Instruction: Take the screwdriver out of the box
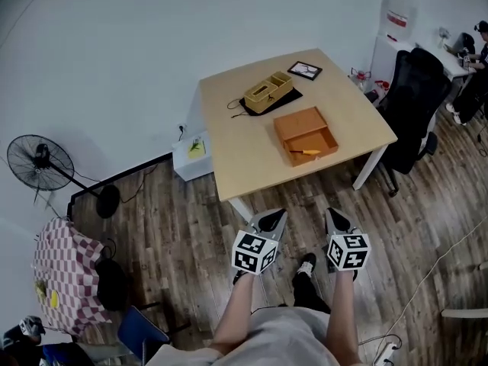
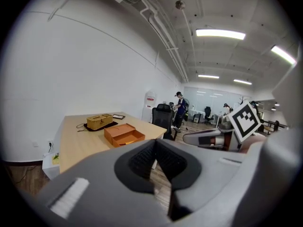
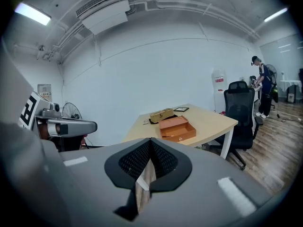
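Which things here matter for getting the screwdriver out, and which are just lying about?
Job: orange box, open on the table; screwdriver inside it.
Lying about: tan case, black frame, fan, office chair.

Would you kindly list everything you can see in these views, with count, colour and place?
table: one, light wood, middle of the room
box: one, orange, open, near side of the table
screwdriver: one, orange-yellow handle, lying inside the box
case: one, tan, far side of the table
frame: one, black, far corner of the table
office chair: one, black, right of the table
water dispenser: one, white, beyond the chair
fan: one, black, on the floor at left
checked cloth: one, pink and white, lower left
left gripper: one, grey, shut and empty, short of the table
right gripper: one, grey, shut and empty, beside the left
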